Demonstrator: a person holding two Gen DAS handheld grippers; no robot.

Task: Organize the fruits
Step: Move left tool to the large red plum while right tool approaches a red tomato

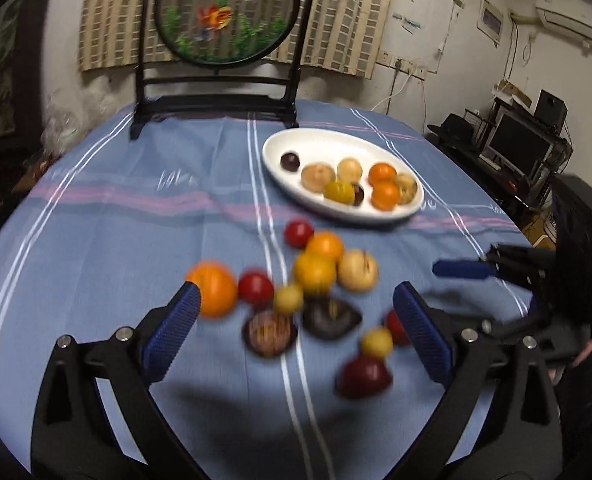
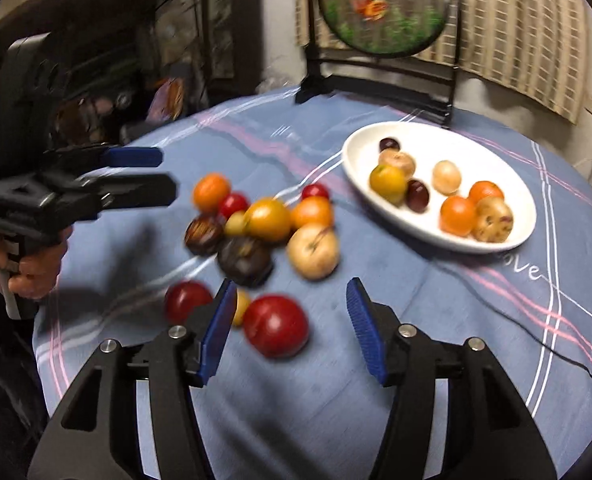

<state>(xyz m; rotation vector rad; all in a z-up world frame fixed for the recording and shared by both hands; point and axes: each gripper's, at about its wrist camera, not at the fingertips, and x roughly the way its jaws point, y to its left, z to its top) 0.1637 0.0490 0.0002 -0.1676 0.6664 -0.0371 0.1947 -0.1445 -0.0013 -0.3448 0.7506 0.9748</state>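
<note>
A white oval plate [image 1: 284, 142] [image 2: 356, 148] at the back right of the blue tablecloth holds several fruits: oranges, pale yellow ones and dark plums. A loose pile of fruits [image 1: 316, 272] [image 2: 268, 220] lies in front of it, with oranges, red and yellow ones and dark ones. My left gripper [image 1: 296, 292] hovers open and wide over the near side of the pile with nothing pressed between its pads; it also shows in the right wrist view [image 2: 156, 174], held by a hand. My right gripper [image 2: 292, 284] stands open with a red fruit [image 2: 276, 330] between its pads, untouched.
A round fish ornament on a black stand [image 1: 216, 100] [image 2: 380, 68] stands at the table's back edge. A thin black cable [image 2: 536, 340] crosses the cloth on the right. A desk with monitors [image 1: 520, 144] stands beyond the table's right edge.
</note>
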